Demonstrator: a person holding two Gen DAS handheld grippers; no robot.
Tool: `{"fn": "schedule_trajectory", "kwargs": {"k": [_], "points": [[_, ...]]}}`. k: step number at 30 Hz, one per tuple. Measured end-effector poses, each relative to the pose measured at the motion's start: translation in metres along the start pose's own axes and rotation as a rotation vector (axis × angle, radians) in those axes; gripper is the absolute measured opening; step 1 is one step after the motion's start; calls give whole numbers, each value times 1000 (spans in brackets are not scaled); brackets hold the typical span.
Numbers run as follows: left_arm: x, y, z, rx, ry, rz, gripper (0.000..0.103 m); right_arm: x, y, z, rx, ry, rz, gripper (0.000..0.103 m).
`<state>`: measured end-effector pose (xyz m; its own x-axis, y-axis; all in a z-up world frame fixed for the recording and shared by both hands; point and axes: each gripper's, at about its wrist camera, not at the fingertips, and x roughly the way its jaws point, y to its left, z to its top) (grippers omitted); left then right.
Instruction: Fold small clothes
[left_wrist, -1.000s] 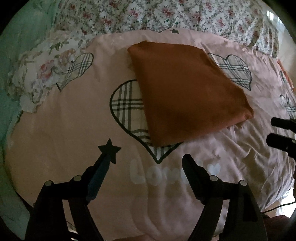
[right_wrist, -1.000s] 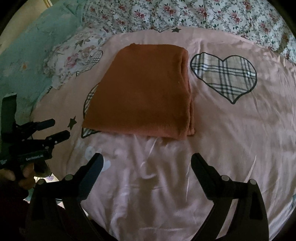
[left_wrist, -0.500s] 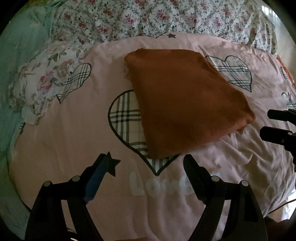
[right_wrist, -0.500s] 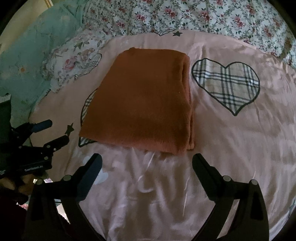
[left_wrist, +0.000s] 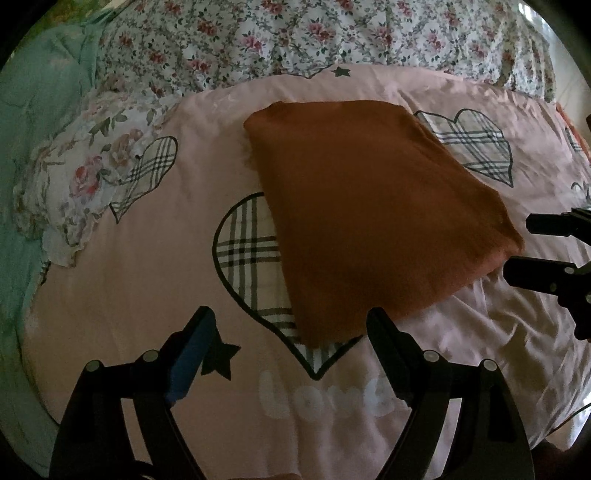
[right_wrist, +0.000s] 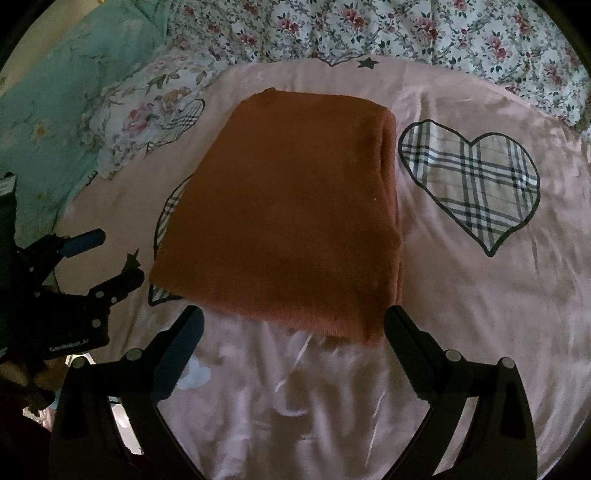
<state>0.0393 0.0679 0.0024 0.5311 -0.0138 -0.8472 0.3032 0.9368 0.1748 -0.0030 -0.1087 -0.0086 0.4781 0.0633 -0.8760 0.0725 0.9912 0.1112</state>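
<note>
Risk: both grippers, left gripper (left_wrist: 288, 325) and right gripper (right_wrist: 293, 325), spread wide, holding nothing; grabbing only top layer of rust-orange folded knit garment (right_wrist: 295, 206) undoes fold on slippery pink satin heart-print bedcover (right_wrist: 480, 314).

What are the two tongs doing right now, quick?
Left tongs: open, holding nothing.
Right tongs: open, holding nothing, near the orange cloth.

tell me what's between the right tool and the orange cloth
Only bare, wrinkled pink bedsheet lies between the open right tool and the folded orange cloth, seen in the right wrist view.
</note>
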Motion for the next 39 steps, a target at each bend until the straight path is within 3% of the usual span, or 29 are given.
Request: {"fn": "schedule_trajectory", "kwargs": {"k": [39], "points": [[16,-7,33,-66,7,-39,85,11,-9,29,10,-7,13,98]]}}
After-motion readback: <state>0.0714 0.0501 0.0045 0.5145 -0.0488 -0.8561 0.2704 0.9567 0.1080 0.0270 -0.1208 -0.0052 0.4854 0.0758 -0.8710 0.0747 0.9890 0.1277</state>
